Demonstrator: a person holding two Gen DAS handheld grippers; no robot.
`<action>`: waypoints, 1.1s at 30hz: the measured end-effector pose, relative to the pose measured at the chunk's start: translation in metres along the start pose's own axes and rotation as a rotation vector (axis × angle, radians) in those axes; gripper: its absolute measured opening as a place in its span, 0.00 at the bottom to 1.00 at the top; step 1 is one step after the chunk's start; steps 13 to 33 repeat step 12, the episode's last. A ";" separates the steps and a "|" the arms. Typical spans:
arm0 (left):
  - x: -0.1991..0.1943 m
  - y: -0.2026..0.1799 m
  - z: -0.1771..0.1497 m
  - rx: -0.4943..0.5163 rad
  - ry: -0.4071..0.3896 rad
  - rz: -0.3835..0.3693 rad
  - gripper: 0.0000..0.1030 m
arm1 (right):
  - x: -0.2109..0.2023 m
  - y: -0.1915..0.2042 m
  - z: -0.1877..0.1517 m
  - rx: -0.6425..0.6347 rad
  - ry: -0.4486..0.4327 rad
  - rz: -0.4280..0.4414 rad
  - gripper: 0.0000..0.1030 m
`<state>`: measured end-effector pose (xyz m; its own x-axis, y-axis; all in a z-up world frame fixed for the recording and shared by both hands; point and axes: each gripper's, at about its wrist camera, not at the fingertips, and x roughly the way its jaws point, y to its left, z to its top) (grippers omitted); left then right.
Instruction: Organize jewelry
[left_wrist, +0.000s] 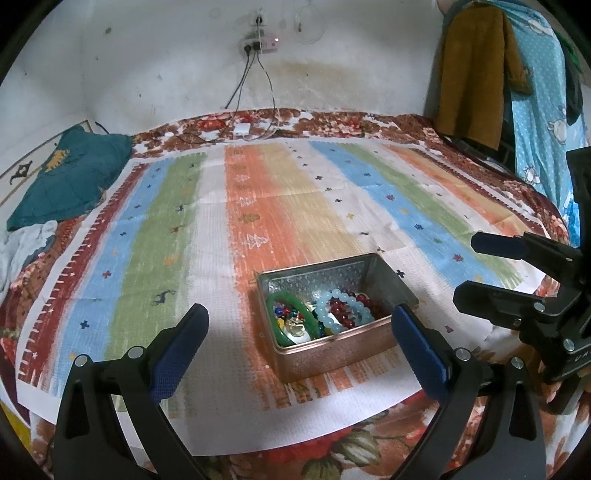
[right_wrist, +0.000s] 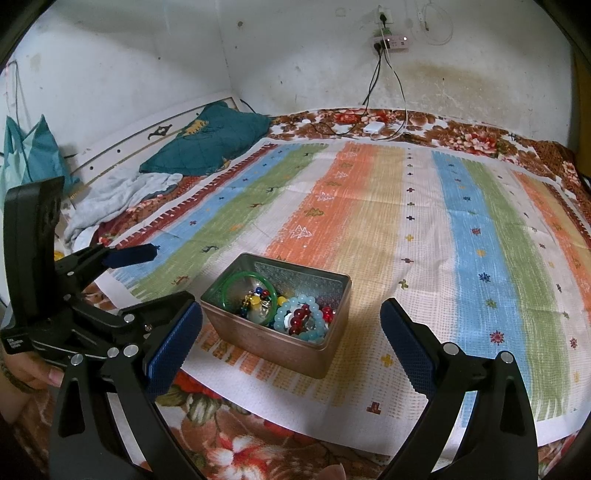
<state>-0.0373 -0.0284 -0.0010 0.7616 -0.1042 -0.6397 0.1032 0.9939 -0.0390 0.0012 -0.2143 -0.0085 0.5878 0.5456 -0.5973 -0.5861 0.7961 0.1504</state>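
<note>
An open copper-coloured metal tin rests on the striped cloth on the bed. Inside lie a green bangle, a pale blue bead bracelet, a dark red bead bracelet and several small coloured pieces. My left gripper is open, its blue pads just short of the tin's near side. My right gripper is open too, held in front of the tin. Each gripper shows in the other's view: the right gripper, the left gripper. Nothing is held.
The striped cloth covers a floral bedspread. A teal pillow and a crumpled pale cloth lie at the left. A white charger with cables sits near the wall. Clothes hang at the right.
</note>
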 end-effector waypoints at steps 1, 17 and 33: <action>0.000 0.000 0.000 -0.002 0.001 -0.001 0.94 | 0.000 -0.001 -0.001 0.001 0.000 0.001 0.95; 0.002 0.001 0.000 -0.007 0.014 -0.008 0.94 | -0.001 -0.002 -0.001 0.000 0.000 0.001 0.95; 0.002 0.001 0.000 -0.007 0.014 -0.008 0.94 | -0.001 -0.002 -0.001 0.000 0.000 0.001 0.95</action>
